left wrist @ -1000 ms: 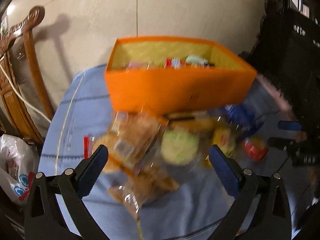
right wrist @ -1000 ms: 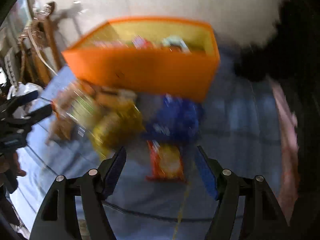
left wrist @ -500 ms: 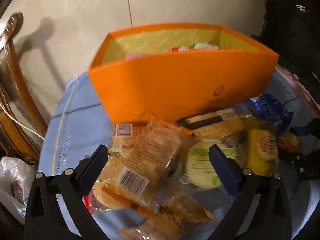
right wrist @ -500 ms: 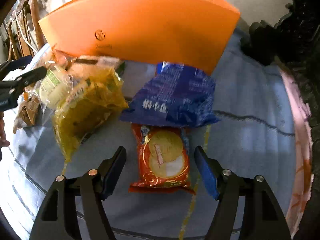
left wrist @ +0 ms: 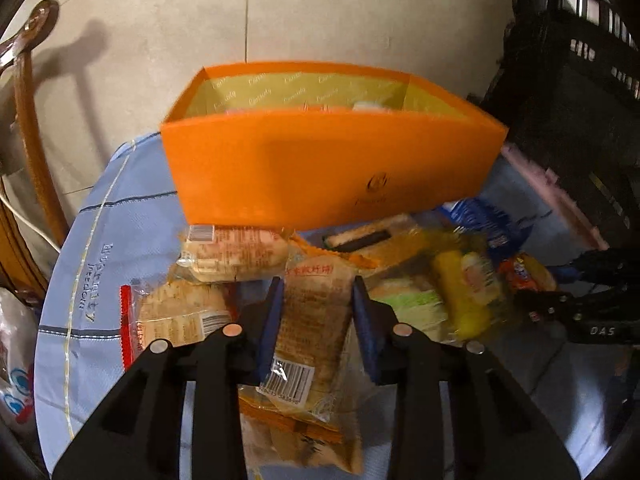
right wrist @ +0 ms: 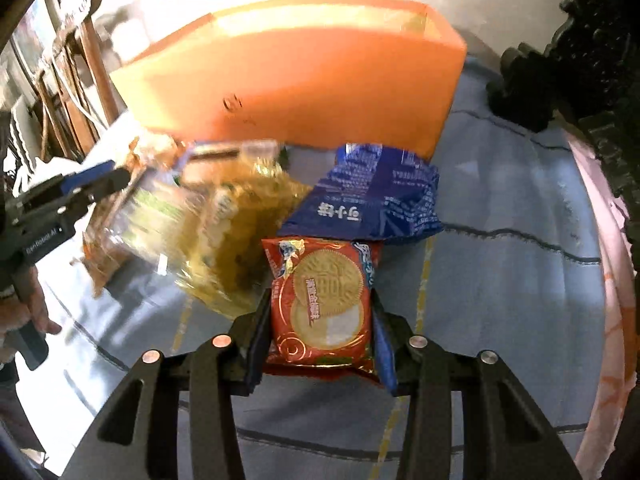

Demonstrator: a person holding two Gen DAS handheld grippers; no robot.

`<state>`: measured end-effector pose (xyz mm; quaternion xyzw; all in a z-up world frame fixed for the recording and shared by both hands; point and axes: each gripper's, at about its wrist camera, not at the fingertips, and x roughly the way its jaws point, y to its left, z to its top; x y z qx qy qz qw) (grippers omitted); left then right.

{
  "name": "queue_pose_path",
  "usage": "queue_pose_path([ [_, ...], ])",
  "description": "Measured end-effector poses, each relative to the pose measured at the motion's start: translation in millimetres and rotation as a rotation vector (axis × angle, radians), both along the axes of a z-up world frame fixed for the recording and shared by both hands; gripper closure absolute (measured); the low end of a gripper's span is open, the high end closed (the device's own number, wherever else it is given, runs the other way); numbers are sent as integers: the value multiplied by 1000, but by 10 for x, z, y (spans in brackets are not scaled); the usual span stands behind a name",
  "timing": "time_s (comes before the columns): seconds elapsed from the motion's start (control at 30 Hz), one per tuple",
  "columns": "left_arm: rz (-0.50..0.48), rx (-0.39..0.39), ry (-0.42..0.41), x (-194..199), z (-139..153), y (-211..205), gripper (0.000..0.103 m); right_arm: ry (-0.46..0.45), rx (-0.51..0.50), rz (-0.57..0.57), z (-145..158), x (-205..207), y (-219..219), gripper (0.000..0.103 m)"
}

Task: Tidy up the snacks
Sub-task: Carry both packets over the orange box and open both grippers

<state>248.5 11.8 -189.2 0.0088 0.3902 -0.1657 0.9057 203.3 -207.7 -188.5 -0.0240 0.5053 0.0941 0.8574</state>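
An orange box (left wrist: 328, 168) with a yellow lining stands at the back of the blue cloth; a few snacks show inside it. A pile of snack packets lies in front of it. My left gripper (left wrist: 318, 292) is shut on a clear cracker packet (left wrist: 312, 320) with a barcode. My right gripper (right wrist: 320, 308) is shut on a red biscuit packet (right wrist: 324, 300). A blue packet (right wrist: 372, 200) and a yellow packet (right wrist: 240, 232) lie just beyond it. The orange box also shows in the right wrist view (right wrist: 304, 80).
A wooden chair (left wrist: 28, 140) stands at the left, with a plastic bag (left wrist: 12, 360) below it. Dark carved furniture (right wrist: 580, 60) is at the right. A pink rim (right wrist: 612, 280) edges the round table. Other cracker packets (left wrist: 232, 256) lie beside the left gripper.
Both grippers have closed from wide open: the left onto the clear cracker packet, the right onto the red biscuit packet. Both have pulled back a little from the box.
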Motion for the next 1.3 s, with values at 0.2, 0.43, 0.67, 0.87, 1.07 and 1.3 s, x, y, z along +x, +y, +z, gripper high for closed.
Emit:
queue_pose_path([
  [0.2, -3, -31, -41, -112, 331, 21, 70, -68, 33, -7, 418, -54, -13, 59],
  [0.43, 8, -46, -78, -130, 765, 32, 70, -146, 46, -3, 987, -94, -135, 59],
  [0.67, 18, -26, -127, 59, 1213, -25, 70, -221, 37, 13, 1568, 99, -68, 59],
  [0.87, 28, -7, -161, 337, 1534, -82, 70, -272, 17, 40, 1934, 347, -9, 59],
  [1.07, 17, 36, -204, 642, 1797, -217, 70, -301, -13, 38, 2196, 658, -1, 59],
  [1.3, 62, 47, -226, 989, 1975, -228, 70, -325, -20, 22, 2411, 968, 16, 59],
])
